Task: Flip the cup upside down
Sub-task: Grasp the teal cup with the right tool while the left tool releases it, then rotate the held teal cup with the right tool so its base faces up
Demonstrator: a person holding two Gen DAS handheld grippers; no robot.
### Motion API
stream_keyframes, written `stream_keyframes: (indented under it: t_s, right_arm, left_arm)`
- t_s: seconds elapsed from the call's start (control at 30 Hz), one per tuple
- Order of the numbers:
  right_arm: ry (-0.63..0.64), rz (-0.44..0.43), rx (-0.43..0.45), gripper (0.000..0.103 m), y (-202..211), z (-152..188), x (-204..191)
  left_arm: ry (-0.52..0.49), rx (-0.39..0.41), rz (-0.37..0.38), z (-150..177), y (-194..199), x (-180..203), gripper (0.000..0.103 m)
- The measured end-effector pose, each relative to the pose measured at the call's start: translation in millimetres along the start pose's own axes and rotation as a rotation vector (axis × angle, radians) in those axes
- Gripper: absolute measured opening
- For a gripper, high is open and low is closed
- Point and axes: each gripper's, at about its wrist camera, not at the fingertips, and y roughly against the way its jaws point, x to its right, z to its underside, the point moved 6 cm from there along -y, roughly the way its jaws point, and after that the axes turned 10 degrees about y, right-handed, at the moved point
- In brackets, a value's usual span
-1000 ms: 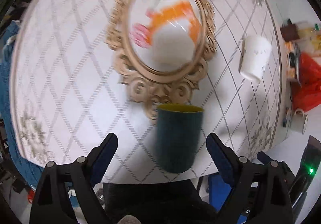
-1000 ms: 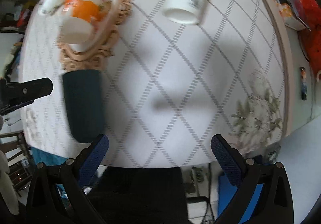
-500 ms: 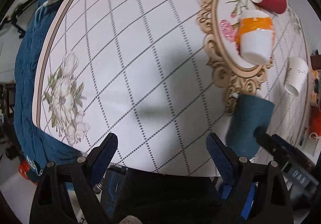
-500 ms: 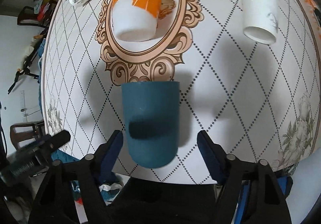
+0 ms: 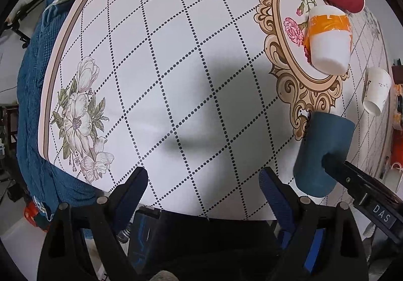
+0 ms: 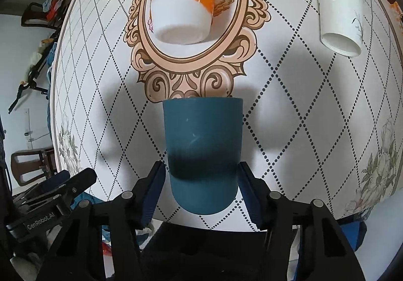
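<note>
Now the right gripper (image 6: 200, 175) pinches the upright blue cup (image 6: 202, 150) mid-frame; left gripper (image 5: 202, 184) spread, flip undone

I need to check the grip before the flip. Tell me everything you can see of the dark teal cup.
The teal cup is a plain, matte, handleless tumbler, slightly narrower at its rounded end nearest the camera. It stands on the table near its front edge, just before the printed gold frame. The right claw brackets its lower part, pads at both sides, seemingly touching. Its opening is hidden.
</note>
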Motion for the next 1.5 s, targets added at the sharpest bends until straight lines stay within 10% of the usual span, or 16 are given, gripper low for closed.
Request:
stream_keyframes:
  t_s: [0.2,0.33,0.63,0.9,1.5]
  right_arm:
    - [0.039,0.012,-0.013,0.062,15.9,-0.7,-1.6]
    - [0.290,0.143,-0.006,0.077,47.4,-7.6,-18.4]
    - [1.773,0.858,-0.091,0.086,39.4,38.7,-82.5]
    - [2.569,1.068,-0.330,0.086,-27.0,87.9,-51.5]
    - [2.974,1.088,-0.410,0.086,-73.4,91.4,-32.0]
  left_arm:
    - [-0.006,0.014,0.010,-3.5,1.5,-2.4,0.090]
    - [-0.007,0.036,0.013,-5.0,3.3,-7.8,0.090]
    - [0.020,0.069,0.019,-14.3,-19.4,-25.3,0.099]
    - [0.039,0.047,0.009,-15.7,-47.7,-30.5,0.100]
    - [0.049,0.016,0.020,-10.6,-80.4,-38.9,0.100]
